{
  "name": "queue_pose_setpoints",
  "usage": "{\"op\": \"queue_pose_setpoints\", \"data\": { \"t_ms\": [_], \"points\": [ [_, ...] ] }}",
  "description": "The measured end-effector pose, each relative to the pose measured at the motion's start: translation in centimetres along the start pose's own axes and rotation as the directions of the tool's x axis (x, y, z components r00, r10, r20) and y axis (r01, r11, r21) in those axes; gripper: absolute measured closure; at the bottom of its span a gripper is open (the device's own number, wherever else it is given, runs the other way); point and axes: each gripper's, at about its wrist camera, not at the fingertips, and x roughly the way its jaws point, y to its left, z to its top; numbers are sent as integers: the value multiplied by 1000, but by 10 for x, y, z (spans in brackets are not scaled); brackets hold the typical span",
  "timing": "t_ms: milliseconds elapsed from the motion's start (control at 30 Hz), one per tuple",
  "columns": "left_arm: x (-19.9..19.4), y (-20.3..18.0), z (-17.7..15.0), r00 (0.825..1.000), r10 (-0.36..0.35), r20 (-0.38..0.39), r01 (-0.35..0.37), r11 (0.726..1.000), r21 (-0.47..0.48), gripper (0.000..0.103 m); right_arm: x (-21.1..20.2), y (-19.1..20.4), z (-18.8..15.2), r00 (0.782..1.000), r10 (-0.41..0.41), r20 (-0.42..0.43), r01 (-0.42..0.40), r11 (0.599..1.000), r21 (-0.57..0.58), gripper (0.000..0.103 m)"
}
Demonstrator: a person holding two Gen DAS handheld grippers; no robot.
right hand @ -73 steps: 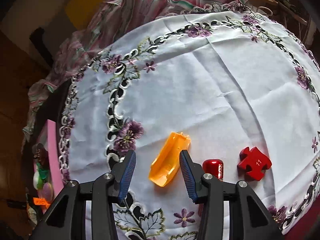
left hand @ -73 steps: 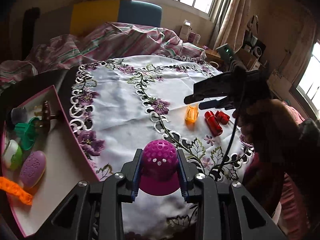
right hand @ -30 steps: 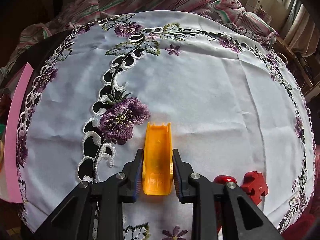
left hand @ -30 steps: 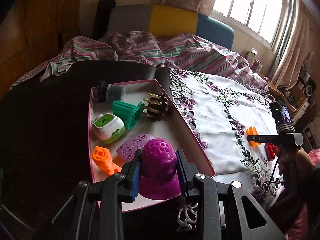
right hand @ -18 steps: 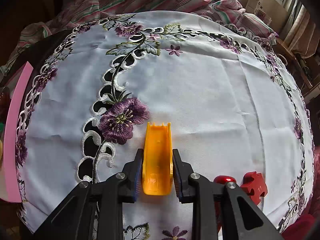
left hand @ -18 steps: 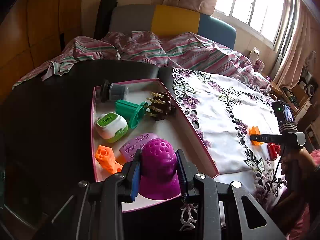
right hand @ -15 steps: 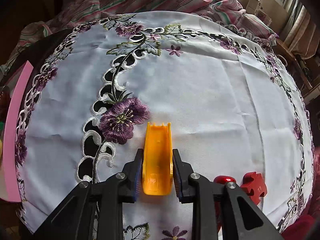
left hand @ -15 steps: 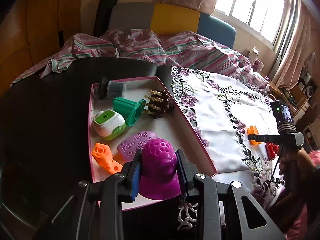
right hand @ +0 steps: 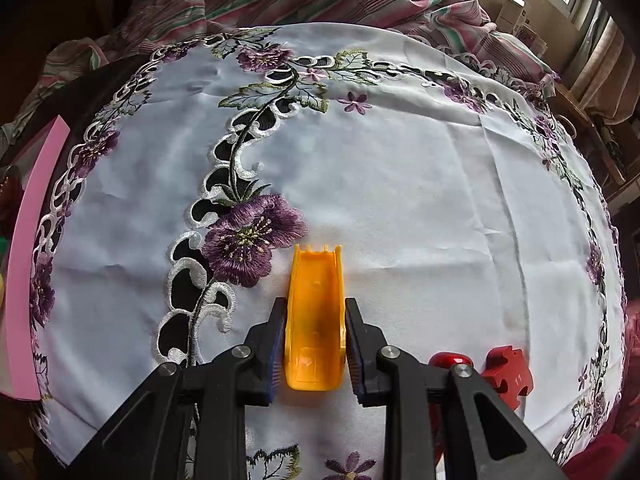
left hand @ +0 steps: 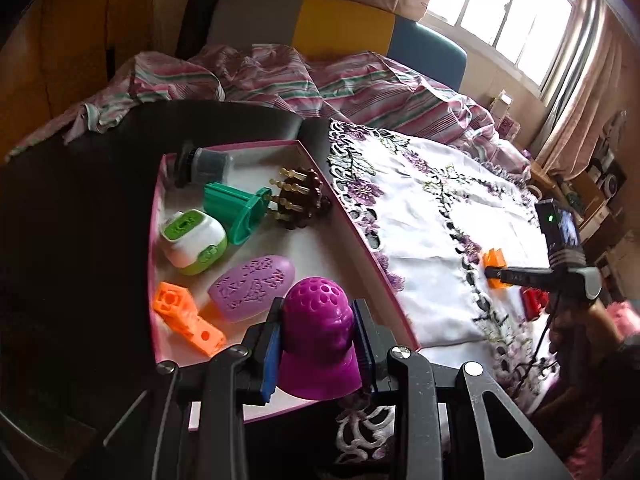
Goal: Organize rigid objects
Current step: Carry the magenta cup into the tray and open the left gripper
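My left gripper (left hand: 318, 344) is shut on a magenta dimpled dome-shaped piece (left hand: 316, 336), held over the near end of the pink-rimmed tray (left hand: 352, 236). In the tray lie an orange block (left hand: 184, 318), a lilac oval (left hand: 252, 286), a green-and-white case (left hand: 194, 242), a green funnel-like part (left hand: 236, 210), a brown spiked piece (left hand: 298, 200) and a grey cylinder (left hand: 206, 164). My right gripper (right hand: 315, 342) is shut on an orange channel-shaped piece (right hand: 316, 312) that rests on the embroidered white cloth (right hand: 400, 184). That gripper (left hand: 496, 274) also shows at the right of the left wrist view.
A red cylinder (right hand: 450, 360) and a red puzzle piece (right hand: 506, 372) lie on the cloth just right of my right gripper. The tray's pink edge (right hand: 28, 248) is at far left. A striped blanket (left hand: 320, 80) is heaped beyond the dark table (left hand: 80, 216). A hand (left hand: 576, 320) holds the right gripper.
The left gripper with the magenta piece has shifted only slightly over the tray's near end since a second ago. The right gripper stays shut on the orange piece, unmoved.
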Motion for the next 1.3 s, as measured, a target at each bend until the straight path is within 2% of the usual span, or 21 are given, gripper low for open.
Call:
{"op": "queue_pose_setpoints", "data": {
  "t_ms": [367, 567, 767, 867, 967, 1100, 1167, 1233, 1300],
  "points": [
    [18, 18, 27, 988, -152, -18, 147, 976, -162, 71, 1, 0, 0, 1000, 1, 0, -1, 1000, -2, 77],
    [49, 15, 45, 981, -191, -39, 177, 955, -239, 71, 2, 1, 0, 1000, 2, 0, -2, 1000, -1, 77],
    [92, 15, 56, 982, -153, -110, 120, 958, -260, 71, 2, 2, 1, 1000, 7, -1, -7, 1000, 3, 77],
    [105, 16, 59, 986, -113, -122, 80, 966, -244, 70, 2, 2, 1, 1000, 10, -1, -10, 1000, 5, 77],
    [108, 15, 61, 991, -69, -113, 44, 976, -214, 70, 3, 2, 1, 1000, 12, -1, -12, 1000, 5, 77],
    [106, 10, 64, 997, 21, -74, -30, 992, -121, 70, 2, 2, 1, 1000, 10, -1, -10, 1000, 4, 77],
    [102, 13, 65, 997, 1, -73, -10, 991, -132, 67, 2, 2, 1, 1000, 10, -1, -10, 1000, 4, 77],
    [95, 15, 64, 998, -12, -54, 5, 991, -135, 56, 2, 1, 2, 1000, 12, -2, -12, 1000, 7, 77],
    [87, 11, 62, 999, -11, -33, 7, 992, -123, 55, 2, 2, 2, 1000, 11, -1, -11, 1000, 6, 77]
  ]
}}
